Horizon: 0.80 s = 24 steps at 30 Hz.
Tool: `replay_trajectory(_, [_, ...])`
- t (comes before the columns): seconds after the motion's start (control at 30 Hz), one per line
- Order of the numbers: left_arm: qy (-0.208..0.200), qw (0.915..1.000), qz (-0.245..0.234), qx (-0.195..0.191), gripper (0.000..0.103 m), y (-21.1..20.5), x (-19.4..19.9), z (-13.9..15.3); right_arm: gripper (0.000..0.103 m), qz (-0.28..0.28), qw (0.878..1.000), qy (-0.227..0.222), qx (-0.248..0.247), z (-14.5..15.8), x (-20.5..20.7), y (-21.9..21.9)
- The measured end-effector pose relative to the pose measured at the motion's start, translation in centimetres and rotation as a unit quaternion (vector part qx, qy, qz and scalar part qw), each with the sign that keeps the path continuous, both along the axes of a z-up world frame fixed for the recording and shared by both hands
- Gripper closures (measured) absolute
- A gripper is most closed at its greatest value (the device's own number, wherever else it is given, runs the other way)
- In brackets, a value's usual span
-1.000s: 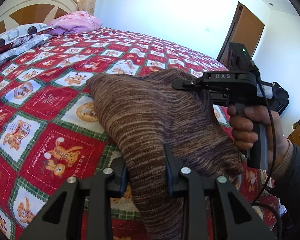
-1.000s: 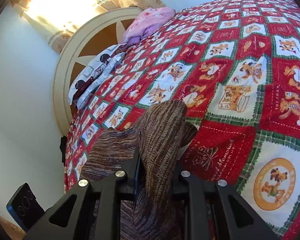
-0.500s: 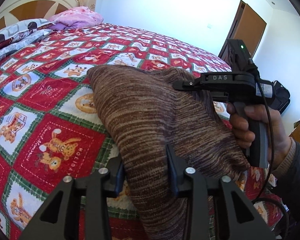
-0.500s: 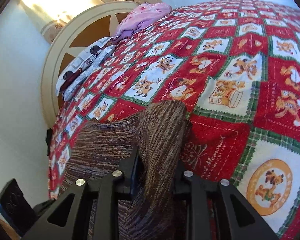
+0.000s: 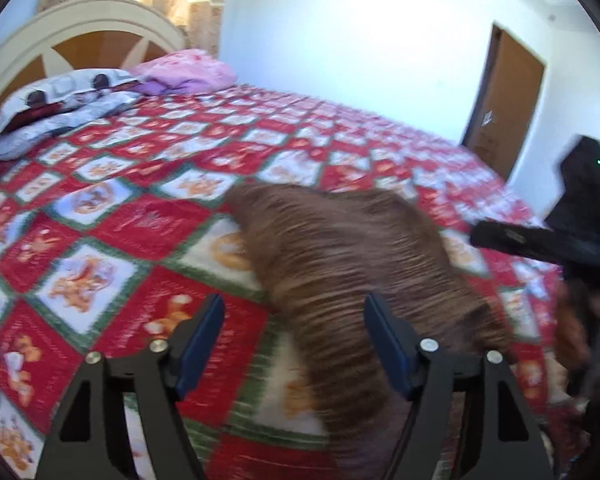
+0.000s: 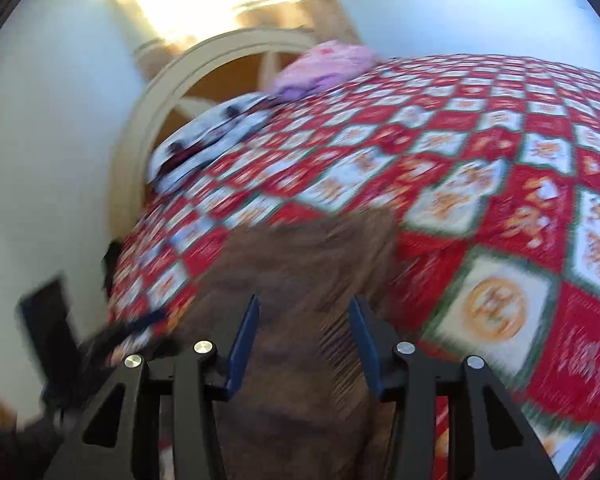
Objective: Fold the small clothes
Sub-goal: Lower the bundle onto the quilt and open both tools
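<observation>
A brown striped knitted garment [image 5: 340, 248] lies folded on the red patterned bedspread [image 5: 140, 224]. My left gripper [image 5: 294, 316] is open, its jaws wide apart above the garment's near left edge, holding nothing. My right gripper [image 6: 304, 320] is open too, its blue pads [image 6: 244, 340] spread over the garment [image 6: 300, 264] without pinching it. The right gripper's black body also shows at the right edge of the left wrist view [image 5: 540, 240]. Both views are blurred by motion.
Pillows [image 5: 60, 104] and a pink bundle [image 5: 184, 72] lie by the curved headboard [image 5: 80, 20] at the far end of the bed. A brown door [image 5: 504, 108] stands in the white wall behind the bed.
Both grippers were shut on the knitted garment; both have opened and let it go. It now rests on the bedspread, and both grippers have pulled back from it.
</observation>
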<state>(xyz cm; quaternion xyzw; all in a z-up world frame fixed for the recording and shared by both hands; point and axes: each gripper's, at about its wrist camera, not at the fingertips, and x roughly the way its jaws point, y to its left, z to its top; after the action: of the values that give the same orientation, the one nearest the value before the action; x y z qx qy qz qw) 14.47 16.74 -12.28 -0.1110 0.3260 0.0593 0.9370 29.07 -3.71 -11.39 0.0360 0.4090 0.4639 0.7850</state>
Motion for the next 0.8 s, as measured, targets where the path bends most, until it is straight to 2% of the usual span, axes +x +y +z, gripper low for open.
replay_trajectory(0.07, [0.021,0.9998,0.001,-0.001,0.028,0.2,0.5,-1.2,0.054,0.018,0.999,0.028,-0.013,-1.7,-1.0,0.2])
replay_trajectory(0.13, [0.036,0.9993,-0.003,-0.001,0.028,0.0,0.7,-2.3,0.054,0.006,0.999,0.021,-0.045,-3.3,-1.6,0.0])
replay_trajectory(0.2, [0.03,0.9995,-0.001,-0.005,0.026,0.0,0.7,-2.7,0.054,-0.005,0.999,0.006,-0.04,-3.5,-2.1,-0.7])
replay_trajectory(0.37, [0.03,0.9995,-0.004,-0.011,0.024,-1.4,0.8,-2.5,0.057,-0.023,0.993,-0.035,-0.106,-2.9,-2.8,-0.1])
replay_trajectory(0.43, [0.042,0.9989,-0.021,0.003,0.017,-2.7,1.3,-2.8,0.057,-0.027,0.994,-0.026,-0.102,-3.1,-2.3,-0.4])
replay_trajectory(0.47, [0.049,0.9983,-0.023,0.024,0.016,-3.4,1.6,-2.9,0.057,-0.03,0.994,-0.024,-0.1,-3.1,-2.2,-0.5])
replay_trajectory(0.6, [0.045,0.9984,-0.026,0.022,0.016,-3.3,1.1,-1.9,0.057,-0.047,0.994,-0.033,-0.095,-2.4,-2.7,-1.1])
replay_trajectory(0.7, [0.041,0.9982,-0.019,0.039,0.016,-2.9,-0.4,-0.6,0.055,-0.074,0.989,-0.072,-0.105,-0.6,-4.3,-1.6])
replay_trajectory(0.8, [0.018,0.9986,-0.012,0.049,0.016,-2.5,-2.7,1.9,0.054,-0.095,0.982,-0.114,-0.12,1.2,-5.9,-1.9])
